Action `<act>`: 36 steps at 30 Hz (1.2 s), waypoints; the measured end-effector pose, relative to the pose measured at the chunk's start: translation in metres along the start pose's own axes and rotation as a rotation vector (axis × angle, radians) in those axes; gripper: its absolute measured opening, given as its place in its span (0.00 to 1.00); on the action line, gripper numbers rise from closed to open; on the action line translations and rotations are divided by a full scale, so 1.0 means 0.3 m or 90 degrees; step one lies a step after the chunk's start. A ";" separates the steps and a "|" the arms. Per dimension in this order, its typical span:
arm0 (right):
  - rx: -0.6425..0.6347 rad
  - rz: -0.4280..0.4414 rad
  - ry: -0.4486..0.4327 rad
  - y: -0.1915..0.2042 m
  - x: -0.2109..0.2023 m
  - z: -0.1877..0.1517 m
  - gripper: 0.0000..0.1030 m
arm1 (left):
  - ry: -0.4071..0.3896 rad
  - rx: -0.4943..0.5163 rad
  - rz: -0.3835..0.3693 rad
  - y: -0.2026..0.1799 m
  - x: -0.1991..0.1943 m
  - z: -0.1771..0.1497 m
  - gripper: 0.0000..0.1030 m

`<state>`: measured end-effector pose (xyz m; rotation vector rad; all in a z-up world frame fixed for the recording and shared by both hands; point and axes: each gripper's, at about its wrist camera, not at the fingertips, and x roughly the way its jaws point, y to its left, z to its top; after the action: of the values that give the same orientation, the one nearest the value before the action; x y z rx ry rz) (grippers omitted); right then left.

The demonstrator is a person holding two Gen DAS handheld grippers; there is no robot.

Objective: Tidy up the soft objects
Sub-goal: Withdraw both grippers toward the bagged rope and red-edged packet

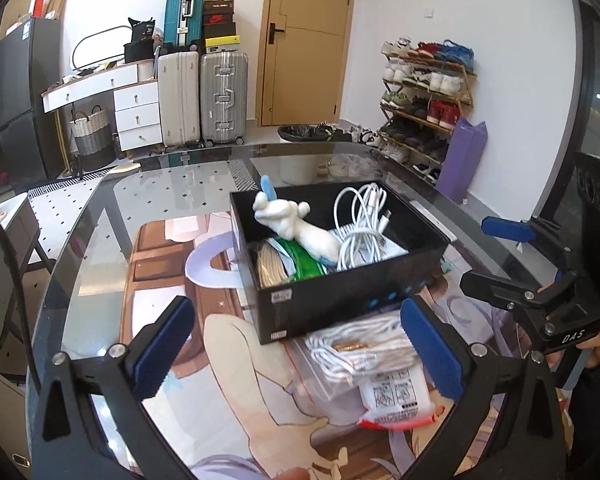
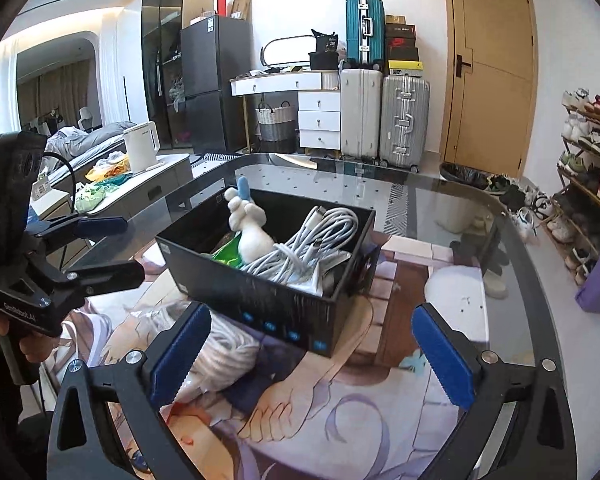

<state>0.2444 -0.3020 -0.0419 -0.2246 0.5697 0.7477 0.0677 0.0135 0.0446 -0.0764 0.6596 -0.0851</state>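
My left tongs (image 1: 300, 352) stand wide apart, nothing between the blue pads (image 1: 164, 346). Below them, on the glass table (image 1: 172, 196), lies a clear bag (image 1: 364, 354) of coiled white cord, touching the near wall of the black box (image 1: 340, 300). One end of the bag carries a printed white label with a red edge; that end points toward me and its long axis runs roughly away from me toward the box.

My right tongs (image 2: 314, 360) are also spread wide and grip nothing. In the right view the same bag (image 2: 224, 352) lies partly behind the left pad (image 2: 180, 358), just beside the box (image 2: 260, 292).

Inside the box, a white plush toy (image 1: 300, 228) lies aslant, its long axis running from the far left corner toward the middle. Its upper end, topped by a blue piece, leans over the far left rim, and its rounded lower end is down among the other things. To its right sits a loose bundle of white cable (image 1: 362, 228), one plug sticking out to the right. At the near left corner are a beige coil (image 1: 270, 266) and a green packet (image 1: 306, 260).

Each view shows the other tongs at its edge, held in a hand (image 2: 32, 346). Under the glass is a printed cartoon mat (image 1: 220, 340).
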 end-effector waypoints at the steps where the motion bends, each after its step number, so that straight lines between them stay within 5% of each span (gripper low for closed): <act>1: 0.003 0.004 0.004 0.002 -0.003 -0.005 0.99 | 0.000 0.002 0.001 -0.005 -0.003 -0.004 1.00; 36: 0.004 0.041 0.107 0.005 0.071 -0.079 0.99 | 0.088 0.043 -0.048 -0.061 0.056 -0.062 1.00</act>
<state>0.2462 -0.2979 -0.0735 -0.2663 0.7419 0.7941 0.0685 -0.0073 0.0215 -0.0312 0.7908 -0.1863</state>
